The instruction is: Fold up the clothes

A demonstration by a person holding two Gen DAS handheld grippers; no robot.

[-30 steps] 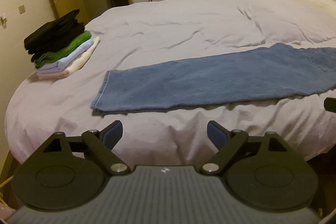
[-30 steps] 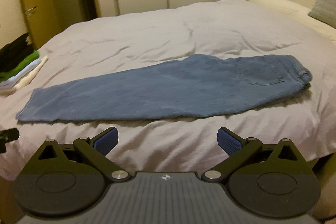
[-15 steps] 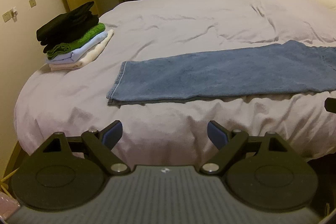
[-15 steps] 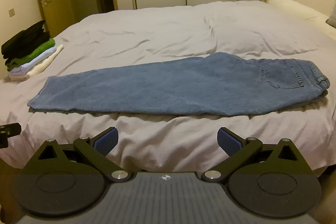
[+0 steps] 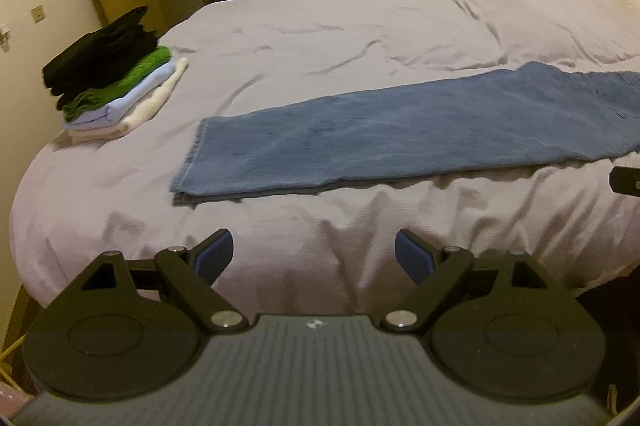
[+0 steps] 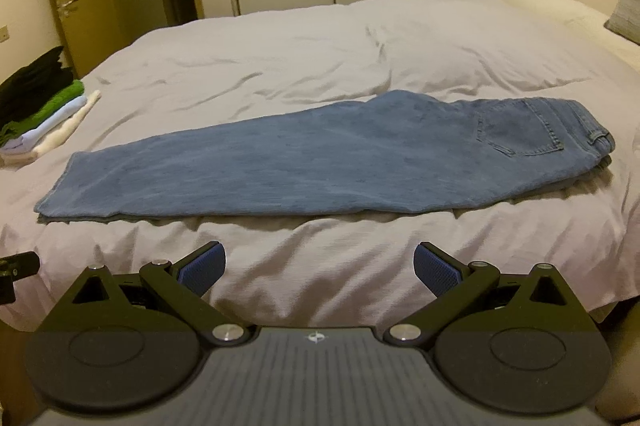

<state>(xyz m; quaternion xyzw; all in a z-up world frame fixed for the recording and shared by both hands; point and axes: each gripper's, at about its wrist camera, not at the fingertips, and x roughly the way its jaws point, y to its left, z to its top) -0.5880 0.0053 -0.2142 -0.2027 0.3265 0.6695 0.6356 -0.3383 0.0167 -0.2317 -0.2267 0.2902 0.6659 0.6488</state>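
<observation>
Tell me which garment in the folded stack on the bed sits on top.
The black garment tops the folded stack. Beneath it come the green one, then the light blue one, with the cream one at the bottom.

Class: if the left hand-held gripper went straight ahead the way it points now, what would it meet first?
Probably the duvet at the near edge of the bed, just short of the jeans. The left hand-held gripper is open and empty, and nothing else lies in that line, though depth is unclear.
</observation>
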